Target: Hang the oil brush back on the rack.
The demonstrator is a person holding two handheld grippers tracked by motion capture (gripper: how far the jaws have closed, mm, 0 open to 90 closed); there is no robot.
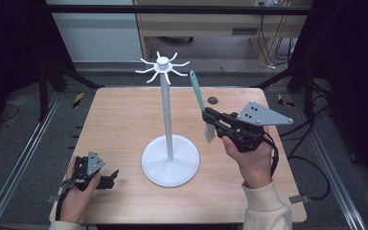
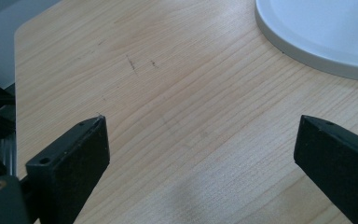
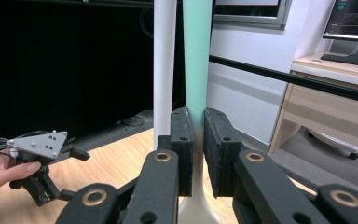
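Note:
A white hook stand (image 1: 167,115) rises from a round base (image 1: 170,163) at the table's middle, with several curved hooks (image 1: 163,66) at its top. My right gripper (image 1: 206,116) is raised to the right of the pole, shut on a utensil with a teal handle (image 1: 197,91); its pale blade (image 1: 209,134) hangs below the jaws. In the right gripper view the black pads (image 3: 182,140) clamp the teal handle (image 3: 197,60), with the white pole (image 3: 164,70) just behind. My left gripper (image 1: 111,176) rests at the front left of the table, open and holding nothing (image 2: 200,133).
A small dark round object (image 1: 212,100) lies on the wooden table (image 1: 120,120) behind my right gripper. The stand's base (image 2: 317,32) lies just ahead of the left jaws. Black frame rails edge the table, and a desk with a monitor (image 3: 354,21) stands beyond.

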